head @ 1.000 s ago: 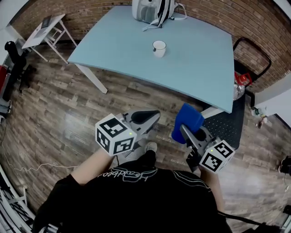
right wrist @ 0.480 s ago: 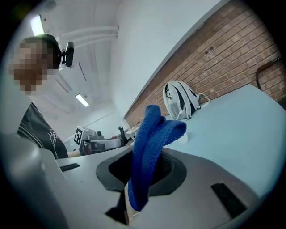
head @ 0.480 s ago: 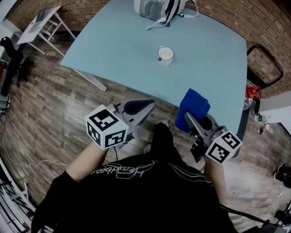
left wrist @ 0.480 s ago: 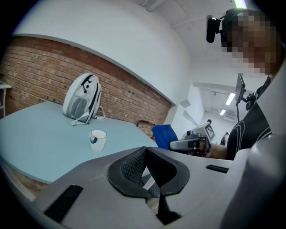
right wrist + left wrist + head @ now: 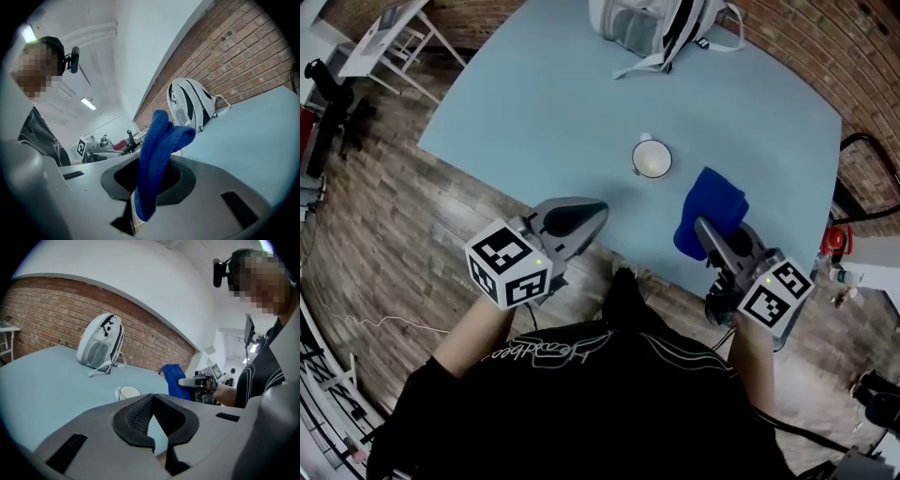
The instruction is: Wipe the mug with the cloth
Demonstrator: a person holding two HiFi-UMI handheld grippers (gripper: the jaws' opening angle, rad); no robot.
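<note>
Cloth is what my right gripper is clamped on, a blue fold standing up out of the jaws so a loose end is free to rub with. I hold it to the right of the mug, near but not touching. The mug stands upright on the table, with a backpack well beyond it. My left gripper is to the mug's left and nearer me, jaws together on nothing. I judge it must open to steady the mug for wiping.
</note>
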